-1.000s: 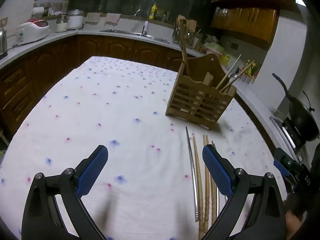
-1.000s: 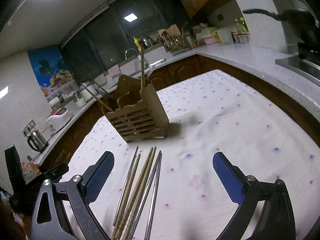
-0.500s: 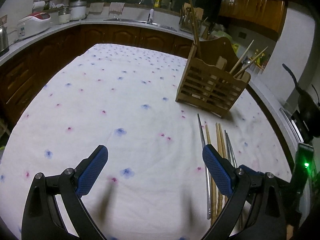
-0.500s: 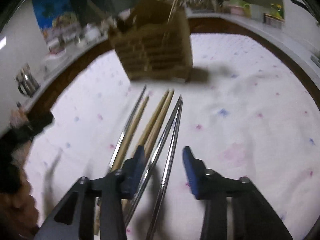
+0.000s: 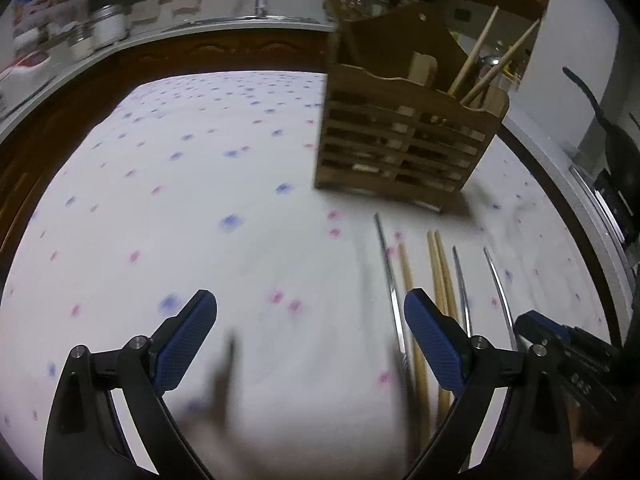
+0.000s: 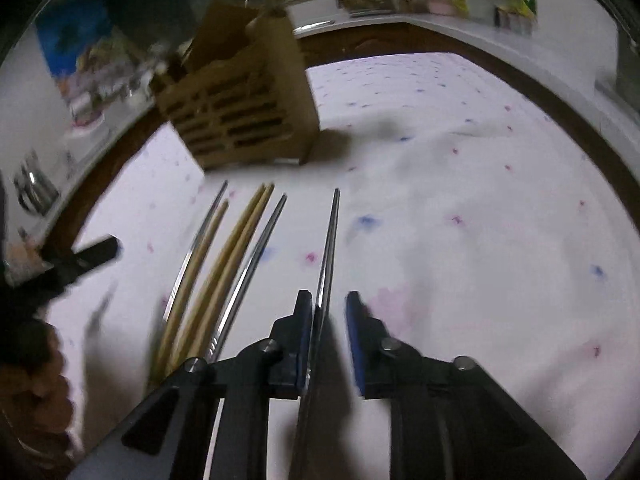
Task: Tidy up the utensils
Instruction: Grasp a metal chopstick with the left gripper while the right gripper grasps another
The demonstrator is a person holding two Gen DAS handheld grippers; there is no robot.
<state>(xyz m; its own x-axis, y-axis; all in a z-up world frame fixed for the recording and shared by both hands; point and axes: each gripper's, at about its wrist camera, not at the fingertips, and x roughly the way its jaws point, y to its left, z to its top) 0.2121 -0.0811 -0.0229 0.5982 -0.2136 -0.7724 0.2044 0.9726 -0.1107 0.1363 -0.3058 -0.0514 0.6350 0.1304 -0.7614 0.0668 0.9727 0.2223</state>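
A slatted wooden utensil holder (image 5: 404,140) stands on the flowered tablecloth, with wooden chopsticks (image 5: 492,60) leaning in it; it also shows in the right wrist view (image 6: 244,112). Several chopsticks lie in front of it: wooden ones (image 5: 438,276) and metal ones (image 5: 390,276). My right gripper (image 6: 329,320) is nearly shut around one metal chopstick (image 6: 330,248), which lies apart from the others (image 6: 224,256); a gap shows at the right pad. My left gripper (image 5: 310,340) is open and empty, just left of the row.
The table (image 5: 180,208) has a white cloth with pink and blue flowers. Kitchen counters with a sink (image 5: 256,16) and appliances ring it. A dark pan (image 5: 616,148) sits at the right. The right gripper shows in the left wrist view (image 5: 560,344).
My right gripper has closed in around one metal chopstick, now separated from the row. My left gripper has moved forward toward the holder and stays open.
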